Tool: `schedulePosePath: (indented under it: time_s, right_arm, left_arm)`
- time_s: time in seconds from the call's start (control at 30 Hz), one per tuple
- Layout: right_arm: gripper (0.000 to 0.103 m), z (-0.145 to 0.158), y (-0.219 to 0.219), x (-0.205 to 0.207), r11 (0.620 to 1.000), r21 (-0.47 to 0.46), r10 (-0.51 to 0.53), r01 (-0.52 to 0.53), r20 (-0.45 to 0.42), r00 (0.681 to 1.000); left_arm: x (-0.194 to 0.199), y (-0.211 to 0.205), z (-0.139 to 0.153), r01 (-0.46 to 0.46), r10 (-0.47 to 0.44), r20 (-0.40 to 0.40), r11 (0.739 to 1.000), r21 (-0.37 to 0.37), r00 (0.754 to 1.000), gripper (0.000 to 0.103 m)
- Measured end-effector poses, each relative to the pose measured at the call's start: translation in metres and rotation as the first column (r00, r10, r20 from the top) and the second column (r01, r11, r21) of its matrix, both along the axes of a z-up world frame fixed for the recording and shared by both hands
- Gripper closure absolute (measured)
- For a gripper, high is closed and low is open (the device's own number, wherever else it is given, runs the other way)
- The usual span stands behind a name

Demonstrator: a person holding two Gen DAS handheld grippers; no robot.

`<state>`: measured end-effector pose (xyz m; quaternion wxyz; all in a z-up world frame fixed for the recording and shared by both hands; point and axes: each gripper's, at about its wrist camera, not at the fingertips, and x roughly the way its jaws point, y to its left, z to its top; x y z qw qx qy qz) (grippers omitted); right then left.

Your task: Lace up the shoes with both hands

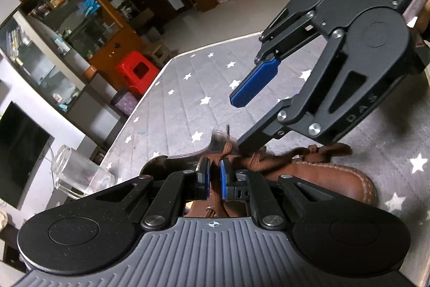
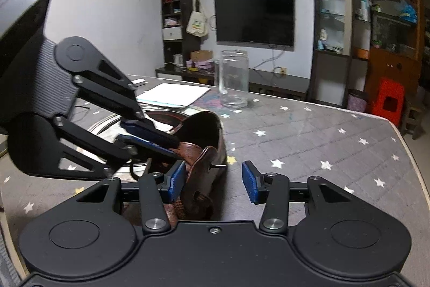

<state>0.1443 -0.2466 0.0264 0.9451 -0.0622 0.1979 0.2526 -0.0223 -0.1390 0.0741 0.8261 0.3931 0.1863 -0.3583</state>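
Brown leather shoe [image 1: 322,179] with pale stitching, lying on the grey quilted cloth [image 1: 188,104] printed with white stars, toe toward the right of the left wrist view. Left gripper [image 1: 214,179] low over the shoe's opening, blue pads [image 1: 223,178] drawn nearly together on a strip of brown lace [image 1: 215,187] (the strip fills the narrow gap between them). Right gripper [image 2: 213,180] just beyond the shoe's heel end, blue-padded fingers [image 2: 250,186] well apart, nothing clamped; in its own view the shoe's brown tongue [image 2: 200,168] standing between the fingers, closer to the left pad, contact not clear. From the left wrist view, one black finger of the right gripper [image 1: 251,137] reaching down to the laces, the other blue-tipped finger raised above the cloth. Crossed brown laces [image 1: 258,160] bunched over the shoe's middle. Clear glass jar [image 2: 233,78], upright on the cloth, well beyond the shoe. Flat white pad [image 2: 174,96] beside the jar, farther from the shoe. Red plastic stool [image 2: 389,98] on the floor past the cloth's edge.
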Motion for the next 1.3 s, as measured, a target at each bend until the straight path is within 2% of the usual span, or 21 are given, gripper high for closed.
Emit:
schedulePosePath:
  time_s: [0.23,0.33,0.47,0.5,0.57,0.6,0.7,0.77,0.83,1.0,1.07,1.17,1.23,1.3]
  right_arm:
    - [0.055,0.003,0.006,0.001,0.991,-0.13,0.051,-0.045,0.044,0.998]
    - [0.066,0.0,0.017,0.003,0.968,-0.235,0.105,-0.085,0.072,0.992]
    - [0.083,-0.005,0.029,0.004,0.911,-0.386,0.203,-0.148,0.105,0.973]
    - [0.084,-0.006,0.031,0.005,0.9,-0.406,0.218,-0.158,0.106,0.97]
    - [0.088,-0.009,0.037,0.008,0.851,-0.488,0.279,-0.193,0.108,0.954]
    - [0.09,-0.01,0.038,0.008,0.845,-0.497,0.287,-0.198,0.108,0.952]
    - [0.095,-0.015,0.046,0.009,0.784,-0.573,0.355,-0.241,0.095,0.93]
    - [0.099,-0.02,0.049,0.009,0.759,-0.601,0.378,-0.249,0.097,0.921]
    - [0.101,-0.023,0.052,0.007,0.746,-0.616,0.389,-0.252,0.096,0.916]
    - [0.101,-0.031,0.055,-0.014,0.723,-0.672,0.383,-0.159,0.198,0.902]
    - [0.101,-0.037,0.056,-0.024,0.692,-0.718,0.374,-0.072,0.271,0.887]
    - [0.101,-0.035,0.055,-0.028,0.673,-0.739,0.345,0.031,0.351,0.87]
    - [0.1,-0.032,0.052,-0.028,0.666,-0.741,0.324,0.085,0.389,0.862]
    - [0.099,-0.031,0.051,-0.029,0.67,-0.737,0.312,0.087,0.386,0.868]
  left_arm:
    - [0.003,-0.001,0.001,-0.037,0.037,-0.004,0.998,-0.052,0.999,0.094]
    - [0.004,-0.002,0.0,-0.043,0.043,-0.007,0.997,-0.058,0.999,0.094]
    - [0.003,-0.003,0.0,-0.05,0.049,-0.013,0.996,-0.067,0.999,0.094]
    - [0.002,-0.003,0.0,-0.05,0.05,-0.013,0.996,-0.068,0.999,0.094]
    - [0.001,-0.004,0.0,-0.051,0.05,-0.014,0.996,-0.069,0.999,0.094]
    - [0.005,-0.003,0.001,-0.052,0.051,-0.015,0.996,-0.07,0.999,0.094]
    - [0.006,0.0,0.002,-0.063,0.062,-0.019,0.995,-0.075,0.998,0.093]
    - [0.002,0.004,0.004,-0.078,0.077,-0.022,0.993,-0.087,0.997,0.088]
    - [-0.002,0.008,0.005,-0.093,0.091,-0.025,0.991,-0.099,0.996,0.07]
    - [-0.023,0.026,0.012,-0.14,0.138,-0.021,0.978,-0.155,0.99,0.065]
    - [-0.029,0.031,0.013,-0.167,0.165,-0.026,0.971,-0.172,0.986,0.064]
    - [-0.036,0.033,0.01,-0.21,0.205,-0.044,0.96,-0.186,0.978,0.063]
    - [-0.039,0.032,0.007,-0.236,0.23,-0.056,0.953,-0.189,0.972,0.063]
    - [-0.04,0.031,0.006,-0.26,0.251,-0.069,0.945,-0.2,0.966,0.063]
